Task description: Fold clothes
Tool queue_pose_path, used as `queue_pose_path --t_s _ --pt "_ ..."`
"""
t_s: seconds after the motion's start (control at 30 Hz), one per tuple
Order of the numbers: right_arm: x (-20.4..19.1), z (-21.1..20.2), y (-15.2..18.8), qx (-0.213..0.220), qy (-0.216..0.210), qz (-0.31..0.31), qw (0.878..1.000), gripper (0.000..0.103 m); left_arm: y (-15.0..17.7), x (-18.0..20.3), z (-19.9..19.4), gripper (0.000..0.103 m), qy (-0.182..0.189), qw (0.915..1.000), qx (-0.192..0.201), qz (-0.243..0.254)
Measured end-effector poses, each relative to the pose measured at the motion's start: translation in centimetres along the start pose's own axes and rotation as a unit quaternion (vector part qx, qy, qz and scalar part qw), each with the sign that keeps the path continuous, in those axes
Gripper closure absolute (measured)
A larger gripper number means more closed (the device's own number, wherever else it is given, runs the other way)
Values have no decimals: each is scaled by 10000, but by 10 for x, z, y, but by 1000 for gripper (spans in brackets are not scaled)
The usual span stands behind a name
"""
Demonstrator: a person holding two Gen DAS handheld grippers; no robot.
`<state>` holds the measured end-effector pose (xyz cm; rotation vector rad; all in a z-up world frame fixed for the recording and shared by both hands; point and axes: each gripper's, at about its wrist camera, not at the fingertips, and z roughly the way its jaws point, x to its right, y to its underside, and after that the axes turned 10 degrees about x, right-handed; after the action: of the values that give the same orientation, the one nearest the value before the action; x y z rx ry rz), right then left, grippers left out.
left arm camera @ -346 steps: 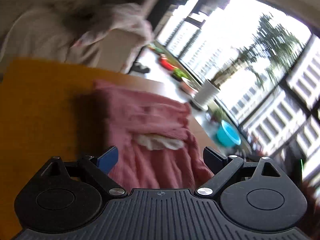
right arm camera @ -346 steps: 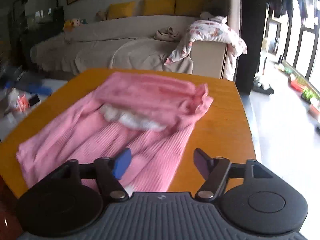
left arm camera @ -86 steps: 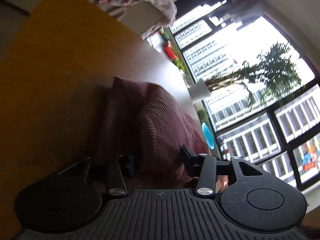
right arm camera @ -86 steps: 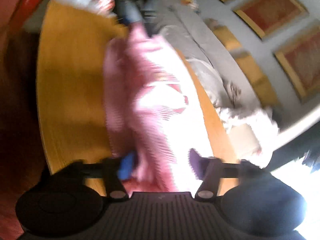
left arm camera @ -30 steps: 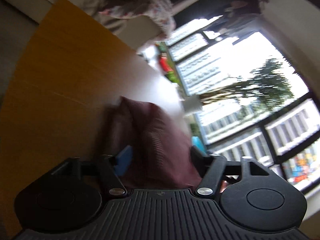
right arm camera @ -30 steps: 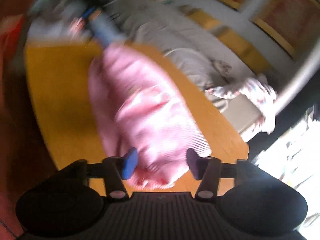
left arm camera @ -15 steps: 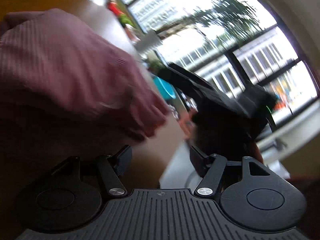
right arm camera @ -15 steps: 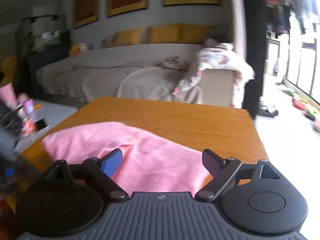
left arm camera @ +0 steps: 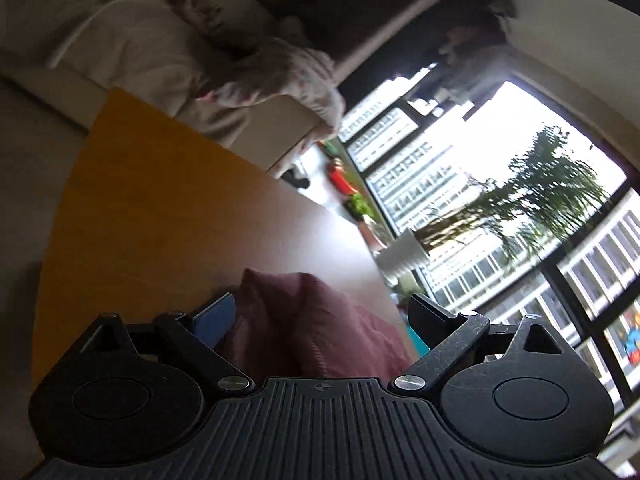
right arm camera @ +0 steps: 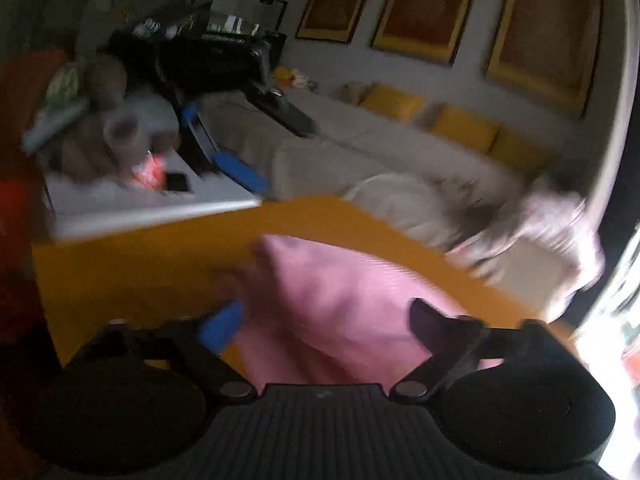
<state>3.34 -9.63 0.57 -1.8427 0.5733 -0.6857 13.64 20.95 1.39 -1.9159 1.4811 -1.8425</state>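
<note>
Pink ribbed knit garment (right arm camera: pixel 336 300) lies bunched on the orange-yellow wooden table (right arm camera: pixel 132 264), in a compact mound rather than spread flat. In the left wrist view the same cloth (left arm camera: pixel 316 328) reads darker, maroon in shadow, with two rounded humps rising between the fingers.

Left gripper (left arm camera: pixel 322 320): jaws wide apart, blue pad on one side and black pad on the other, cloth sitting in the gap but not pinched. Right gripper (right arm camera: pixel 324 322): jaws likewise spread, cloth bulging up between them, no clamp visible. Right view is motion-blurred, so edge detail of the fabric is unreliable.

Key relation: the garment lies directly ahead of and under both claws, close in, with the bare table beyond it. From the right wrist its long axis seems to run diagonally, from the near right up toward a rounded end at far left. Neither claw is clearly the nearer; both straddle the mound.

Judgement: the heap fits either a fold mid-way or a bundle just let go. Whether seams align is not visible.

Background: grey sofa (right arm camera: pixel 400 148) with yellow cushions (right arm camera: pixel 464 128).
</note>
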Motion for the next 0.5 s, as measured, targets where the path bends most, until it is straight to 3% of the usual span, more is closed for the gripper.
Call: queue_pose_path --t_s 0.03,0.17,0.3,0.4,0.43,0.5 --pt "6 6 0 -106 -42 382 9992 28 3 1 2 7 -31 10000 -43 17" --pt "30 -18 10 -146 547 939 9940 28 15 3 12 7 -156 9996 -213 86" --pt "54 -42 19 -185 1131 1490 9822 13 30 12 32 6 -64 9981 -531 308" --pt "72 -60 26 -214 1565 1896 9691 13 41 21 46 6 -100 9955 -707 617" --pt "78 -66 28 -223 1709 2030 9639 14 45 24 48 6 -128 9944 -752 729" --pt "88 -77 35 -266 1945 2320 9527 43 53 30 54 7 -183 9917 -841 952"
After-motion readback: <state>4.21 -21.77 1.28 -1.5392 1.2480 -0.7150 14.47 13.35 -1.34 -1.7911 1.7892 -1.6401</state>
